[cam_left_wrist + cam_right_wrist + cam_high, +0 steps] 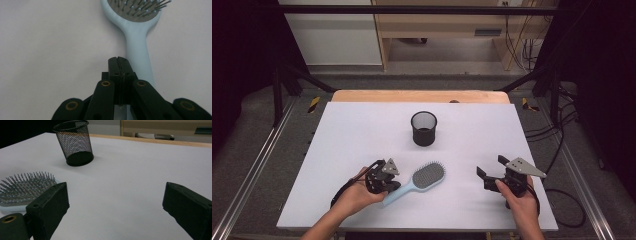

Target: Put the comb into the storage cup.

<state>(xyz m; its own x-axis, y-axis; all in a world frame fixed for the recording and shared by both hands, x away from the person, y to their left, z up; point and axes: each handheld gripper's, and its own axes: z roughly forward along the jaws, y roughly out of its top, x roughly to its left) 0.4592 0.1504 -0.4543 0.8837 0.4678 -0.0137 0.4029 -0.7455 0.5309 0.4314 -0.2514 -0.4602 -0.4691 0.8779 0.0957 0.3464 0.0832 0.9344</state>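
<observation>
A light-blue hairbrush (422, 179) lies on the white table, bristles up, its handle pointing toward the front left. My left gripper (391, 186) hovers at the handle's end. In the left gripper view its jaws (117, 60) are pressed together with nothing between them, and the brush handle (138, 50) runs just to their right. My right gripper (490, 165) rests at the front right with its jaws wide apart and empty (115, 200). In the right gripper view the brush's bristles (25, 186) show beyond the left jaw.
A black mesh cup (424, 128) stands upright near the middle of the table (352, 130), behind the brush; it is also in the right gripper view (75, 142). A wooden edge (419, 96) runs along the far side. Metal frame rails flank the table.
</observation>
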